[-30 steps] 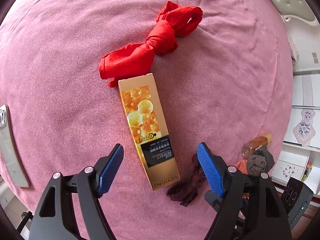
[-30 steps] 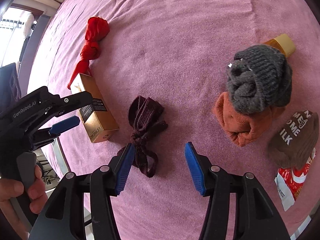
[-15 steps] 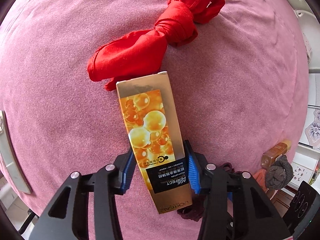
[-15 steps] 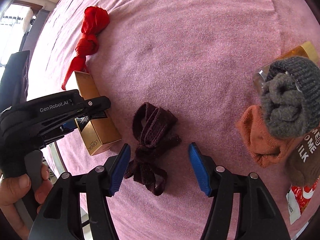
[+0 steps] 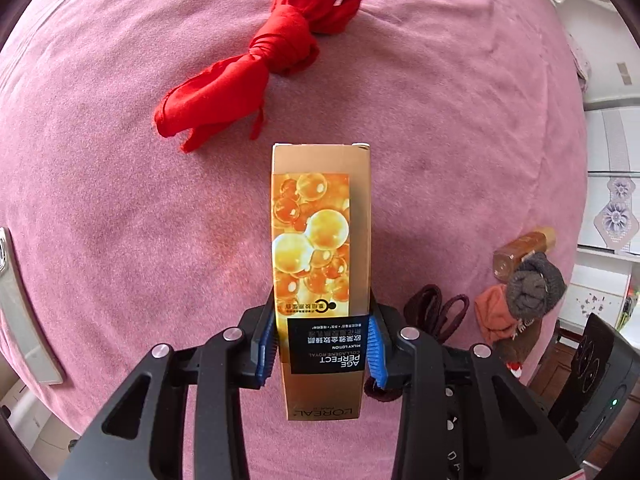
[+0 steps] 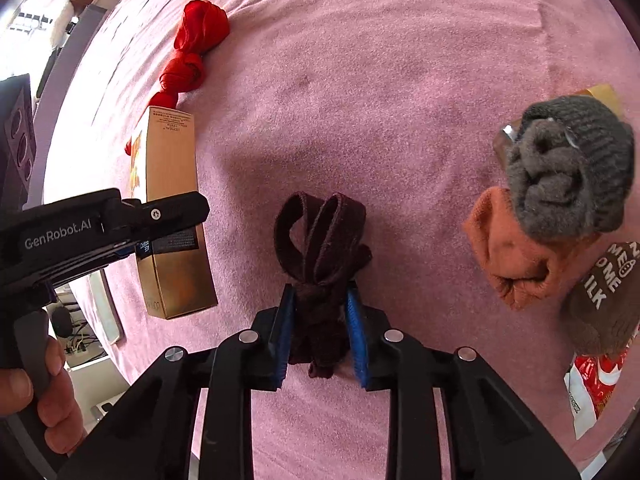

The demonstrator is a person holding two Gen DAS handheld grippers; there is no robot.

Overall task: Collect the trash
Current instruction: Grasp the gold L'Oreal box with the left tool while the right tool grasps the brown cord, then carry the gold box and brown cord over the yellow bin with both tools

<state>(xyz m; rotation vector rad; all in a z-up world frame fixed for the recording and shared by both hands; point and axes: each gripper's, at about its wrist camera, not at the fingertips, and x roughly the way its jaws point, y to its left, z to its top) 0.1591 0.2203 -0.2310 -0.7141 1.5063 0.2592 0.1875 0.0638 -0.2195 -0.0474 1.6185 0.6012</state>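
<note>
My left gripper (image 5: 320,344) is shut on a tall gold L'Oreal lotion box (image 5: 320,248), its blue pads pressed on both sides near the box's near end. The box (image 6: 172,200) also shows in the right wrist view, held by the left gripper (image 6: 160,220) above the pink bedspread (image 6: 380,80). My right gripper (image 6: 320,328) is shut on the knot of a dark maroon knotted sock (image 6: 320,248), which lies on the bedspread. Its loops also show in the left wrist view (image 5: 436,312).
A red knotted cloth (image 5: 272,64) lies beyond the box. To the right are a grey rolled sock (image 6: 572,176), an orange sock (image 6: 508,256), a brown sock with white lettering (image 6: 604,304), an amber bottle (image 5: 524,252) and a red-white wrapper (image 6: 596,384). The bed edge is near on the left.
The left gripper has straightened and lifted the gold box away from the red cloth. The right gripper has moved forward and shut on the maroon sock's knot.
</note>
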